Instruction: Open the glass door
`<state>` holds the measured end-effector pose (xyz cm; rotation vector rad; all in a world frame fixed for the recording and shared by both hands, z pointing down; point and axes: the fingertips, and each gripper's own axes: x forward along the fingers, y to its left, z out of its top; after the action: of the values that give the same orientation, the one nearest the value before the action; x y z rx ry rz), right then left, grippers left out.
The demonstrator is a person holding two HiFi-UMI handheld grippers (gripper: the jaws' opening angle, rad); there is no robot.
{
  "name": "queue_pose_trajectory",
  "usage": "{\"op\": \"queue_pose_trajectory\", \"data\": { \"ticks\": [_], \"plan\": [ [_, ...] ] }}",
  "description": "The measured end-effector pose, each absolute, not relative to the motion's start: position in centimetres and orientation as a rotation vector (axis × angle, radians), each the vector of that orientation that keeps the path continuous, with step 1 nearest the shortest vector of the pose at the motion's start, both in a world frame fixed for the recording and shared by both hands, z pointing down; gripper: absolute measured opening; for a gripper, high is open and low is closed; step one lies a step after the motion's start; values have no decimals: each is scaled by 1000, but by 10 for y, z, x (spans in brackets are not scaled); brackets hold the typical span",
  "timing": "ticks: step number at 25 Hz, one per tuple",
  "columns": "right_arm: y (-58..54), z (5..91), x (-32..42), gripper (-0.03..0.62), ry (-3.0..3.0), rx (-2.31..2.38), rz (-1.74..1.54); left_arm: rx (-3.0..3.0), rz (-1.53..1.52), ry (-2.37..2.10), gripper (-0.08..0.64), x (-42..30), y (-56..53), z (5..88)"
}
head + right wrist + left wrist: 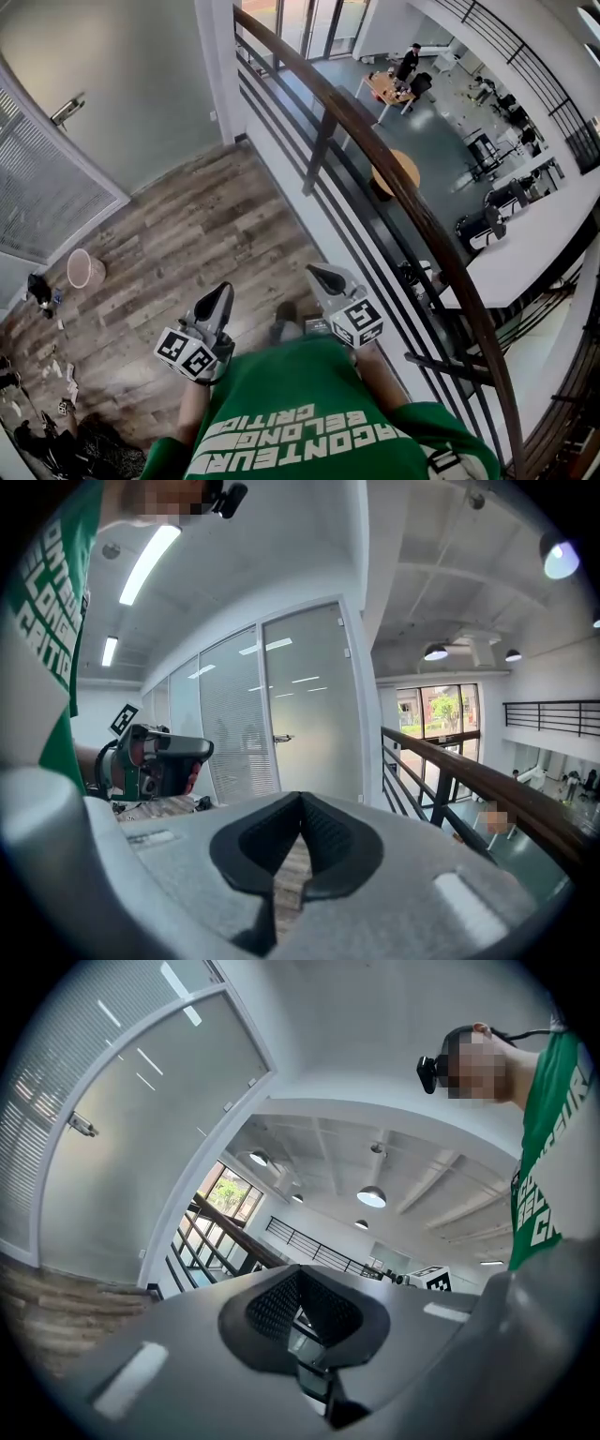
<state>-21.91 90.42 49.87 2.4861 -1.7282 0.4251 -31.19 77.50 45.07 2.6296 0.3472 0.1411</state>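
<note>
Overhead, pink bin (84,268) (unseen elsewhere), glass door (141,84) beyond.

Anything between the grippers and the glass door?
Head view: only bare wood floor lies between the left gripper, the right gripper and the glass door; the pink bin stands off left.

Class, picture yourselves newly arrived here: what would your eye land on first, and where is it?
A dark wooden handrail cuts diagonally across the head view, an office floor far below it. The frosted glass door stands upper left. The left gripper and right gripper, both shut, sit low centre.
</note>
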Motion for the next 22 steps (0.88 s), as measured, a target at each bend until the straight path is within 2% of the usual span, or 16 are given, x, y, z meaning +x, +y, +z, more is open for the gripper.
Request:
{"op": "queue_pose_trajectory", "data": {
  "ticks": [11, 22],
  "plan": [
    [920, 512, -173, -6, -1683, 2534, 491, 2615, 193, 396, 17, -267, 785, 459],
    [876, 519, -124, -6, -1634, 2536, 519, 2575, 192, 414, 17, -206, 733, 474]
  ]
}}
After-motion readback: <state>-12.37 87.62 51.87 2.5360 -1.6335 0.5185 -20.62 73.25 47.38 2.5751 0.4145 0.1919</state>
